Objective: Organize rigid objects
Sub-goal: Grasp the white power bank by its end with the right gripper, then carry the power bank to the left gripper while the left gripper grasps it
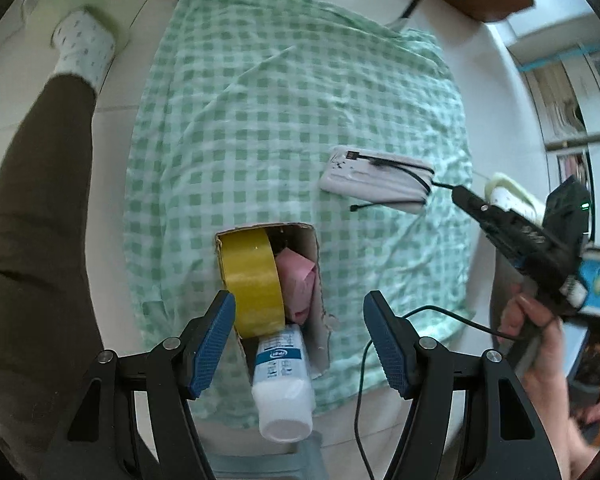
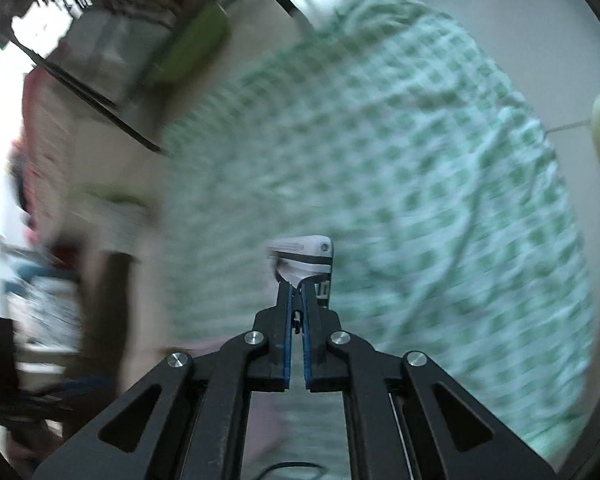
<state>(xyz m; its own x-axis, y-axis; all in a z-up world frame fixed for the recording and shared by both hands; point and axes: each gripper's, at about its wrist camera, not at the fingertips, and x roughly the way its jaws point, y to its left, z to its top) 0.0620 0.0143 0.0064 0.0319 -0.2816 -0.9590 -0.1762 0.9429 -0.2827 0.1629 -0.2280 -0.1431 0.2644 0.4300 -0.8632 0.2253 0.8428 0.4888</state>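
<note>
While the power bank [image 1: 376, 178] lies flat on the checked cloth [image 1: 260, 120], well apart from the cardboard box [image 1: 314, 264], treat it as the dense, stiff piece of the lot: in my judgement it is heavy for its bulk, smooth-shelled and apt to slide, so you want the pads across its short sides near the middle, not on a corner. Your right gripper [image 1: 458, 194] has its jaws pinched almost fully together, and in the right wrist view a thin black plug or cable end shows between the blue pads, with a corner of the power bank [image 2: 306, 258] just beyond the tips; whether the pads truly bite that cable I cannot tell through the blur. A cable is a poor handle, since the weight would swing. Your left gripper [image 1: 300, 336] hangs over the box with its jaws moderately wide and nothing between them, the pads standing either side of the box without clearly touching it. The box lies on the cloth and is already crowded: a roll of yellow tape [image 1: 252, 280] stands on edge at one side, something pink [image 1: 298, 286] sits beside it, and a white bottle [image 1: 282, 384] pokes out past the near edge. Room for the power bank looks tight.
</note>
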